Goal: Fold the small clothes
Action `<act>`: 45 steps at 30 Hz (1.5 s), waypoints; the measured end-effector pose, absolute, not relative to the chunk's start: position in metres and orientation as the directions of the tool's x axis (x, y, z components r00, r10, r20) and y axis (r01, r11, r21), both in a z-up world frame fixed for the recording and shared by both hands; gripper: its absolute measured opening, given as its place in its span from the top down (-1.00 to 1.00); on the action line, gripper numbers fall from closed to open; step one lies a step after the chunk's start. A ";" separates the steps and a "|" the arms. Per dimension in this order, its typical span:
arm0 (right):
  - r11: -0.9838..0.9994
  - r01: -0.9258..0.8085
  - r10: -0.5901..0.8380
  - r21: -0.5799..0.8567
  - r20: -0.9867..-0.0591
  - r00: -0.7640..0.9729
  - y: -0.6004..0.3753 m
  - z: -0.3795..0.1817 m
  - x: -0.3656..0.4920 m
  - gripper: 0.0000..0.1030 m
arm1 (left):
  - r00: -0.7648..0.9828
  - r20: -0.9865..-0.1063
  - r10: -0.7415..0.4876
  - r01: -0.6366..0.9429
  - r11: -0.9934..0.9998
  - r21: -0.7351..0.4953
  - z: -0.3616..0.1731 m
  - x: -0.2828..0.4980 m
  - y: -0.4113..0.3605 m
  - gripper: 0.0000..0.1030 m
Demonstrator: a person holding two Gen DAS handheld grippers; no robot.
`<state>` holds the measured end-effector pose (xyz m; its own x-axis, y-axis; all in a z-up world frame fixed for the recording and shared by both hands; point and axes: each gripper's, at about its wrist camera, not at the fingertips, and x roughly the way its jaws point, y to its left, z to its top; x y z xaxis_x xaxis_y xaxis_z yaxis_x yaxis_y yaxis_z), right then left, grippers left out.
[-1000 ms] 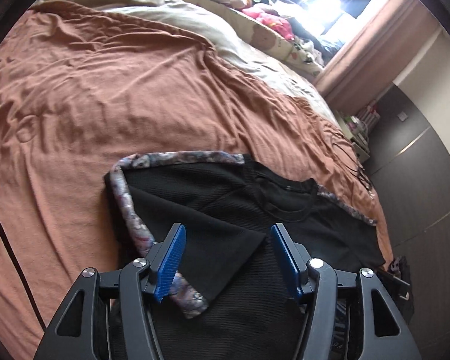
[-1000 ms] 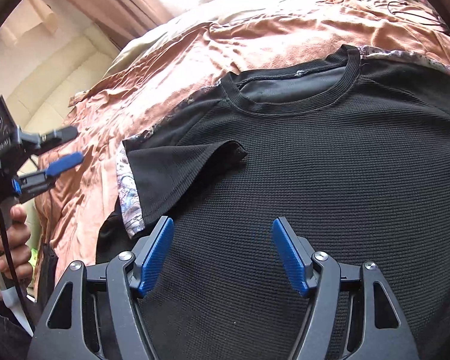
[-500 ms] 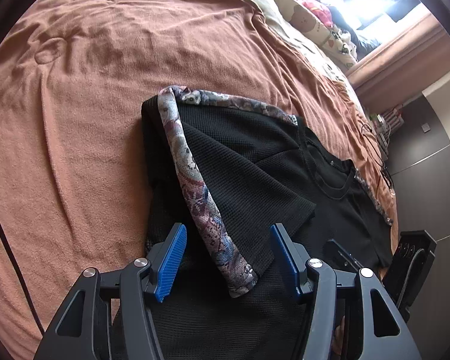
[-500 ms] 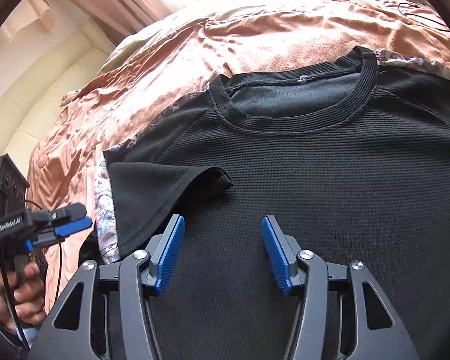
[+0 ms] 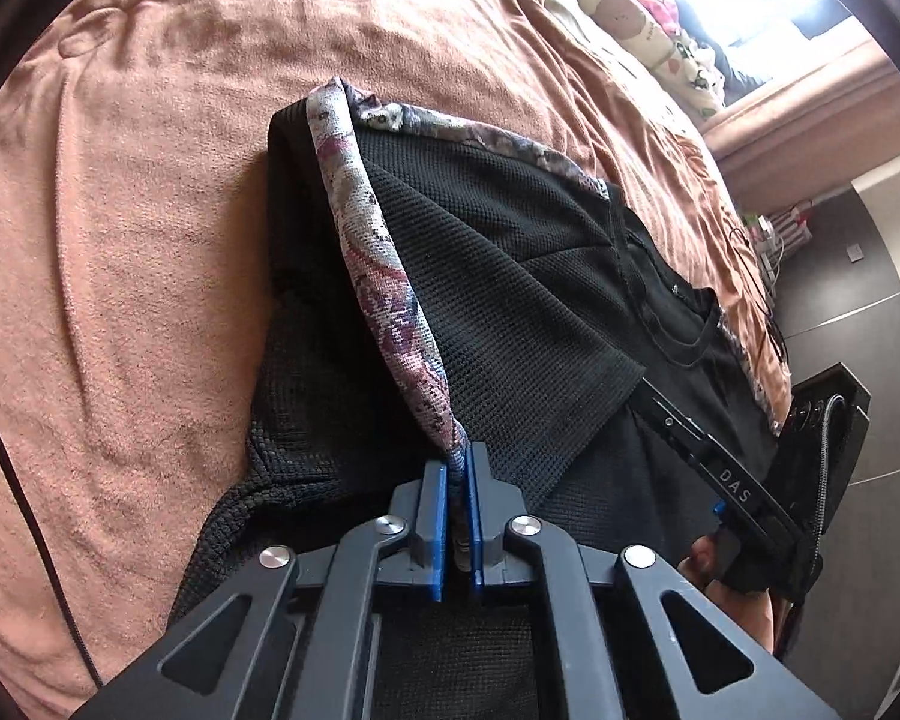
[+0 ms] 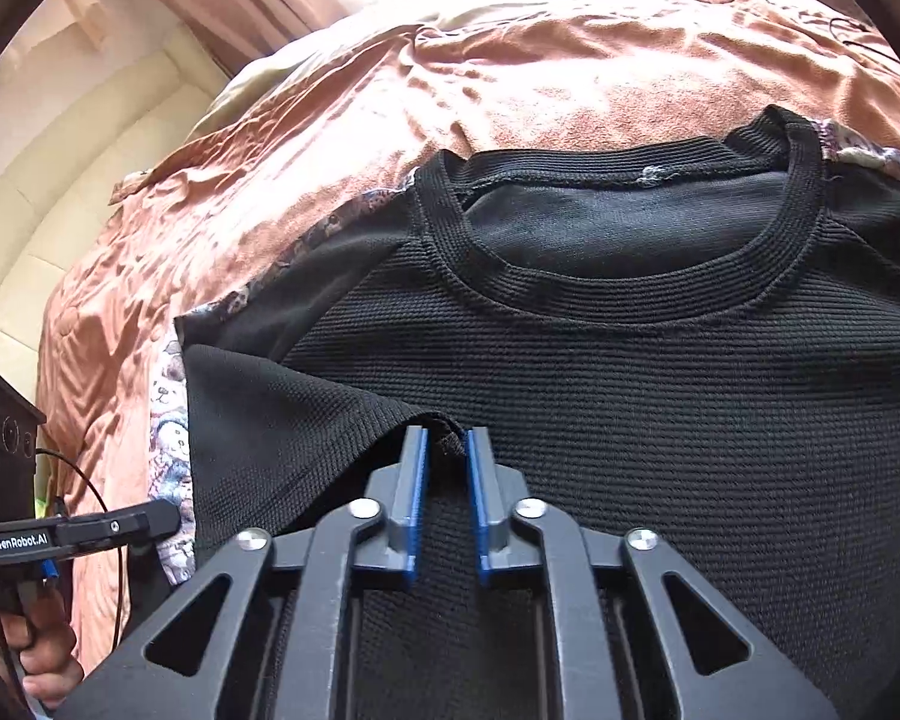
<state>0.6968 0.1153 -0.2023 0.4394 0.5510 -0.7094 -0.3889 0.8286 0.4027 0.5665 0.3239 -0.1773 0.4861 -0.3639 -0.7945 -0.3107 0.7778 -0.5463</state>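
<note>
Sleeve fold on a black waffle-knit T-shirt, both grippers pinching.

Left gripper [image 5: 459, 468] pressed together on the patterned grey-pink floral trim band [image 5: 384, 276] at the sleeve hem; right gripper [image 6: 447, 450] clamped on the folded-in black sleeve's corner [image 6: 438, 423], pads nearly meeting on the cloth. Black waffle-knit T-shirt [image 6: 660, 372] spread flat, collar away, on the rumpled rust-brown bedspread [image 5: 150, 210]. Best done by lifting both pinches together, keeping the edge taut, carrying it across the chest and laying it square; uneven pull likely to drag or wrinkle the body panel.
</note>
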 end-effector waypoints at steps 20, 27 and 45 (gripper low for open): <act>0.732 -0.444 0.678 0.516 -0.607 0.413 0.088 -0.175 0.602 0.95 | 0.629 -0.715 -0.305 -0.178 0.839 -0.514 -0.070 0.626 0.331 0.96; 0.722 -0.420 0.691 0.549 -0.603 0.399 0.083 -0.185 0.585 0.95 | 0.607 -0.707 -0.362 -0.120 0.838 -0.532 -0.076 0.647 0.304 0.95; 0.748 -0.333 0.663 0.575 -0.671 0.330 0.085 -0.197 0.584 0.18 | 0.550 -0.811 -0.201 -0.267 0.877 -0.398 -0.123 0.589 0.358 0.29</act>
<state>0.5836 0.0849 -0.1970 0.3304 0.6634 -0.6713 -0.3327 0.7475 0.5749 0.5893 0.3577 -0.1234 0.5499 -0.2007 -0.8108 -0.2673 0.8774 -0.3985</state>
